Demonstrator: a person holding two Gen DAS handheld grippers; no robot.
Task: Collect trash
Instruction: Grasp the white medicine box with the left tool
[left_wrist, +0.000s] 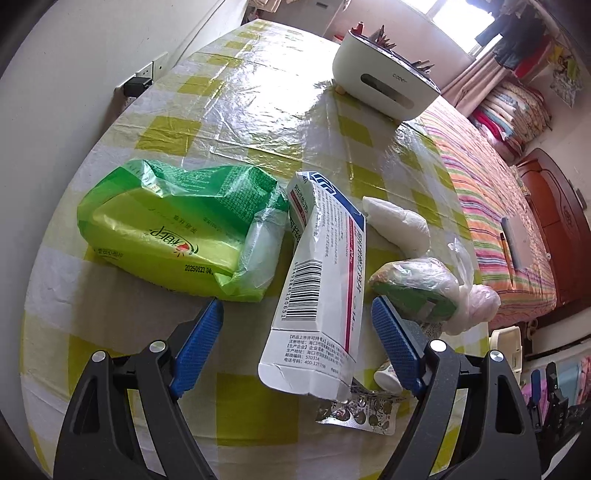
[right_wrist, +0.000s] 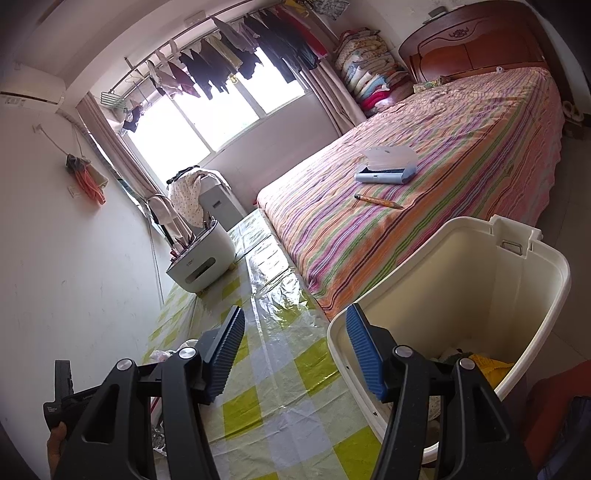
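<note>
Two tools in view. Left tool released, blue pads wide apart, angled down over the checked worktop; white medicine carton lies between the pads, touching neither. Green tissue pack lies left of the carton, crumpled white tissue and a bagged green wrapper right of it, foil blister sheet beneath its near end. Right tool clenched on the near rim of the white bin (some trash already inside), bin beside the striped bed
</note>
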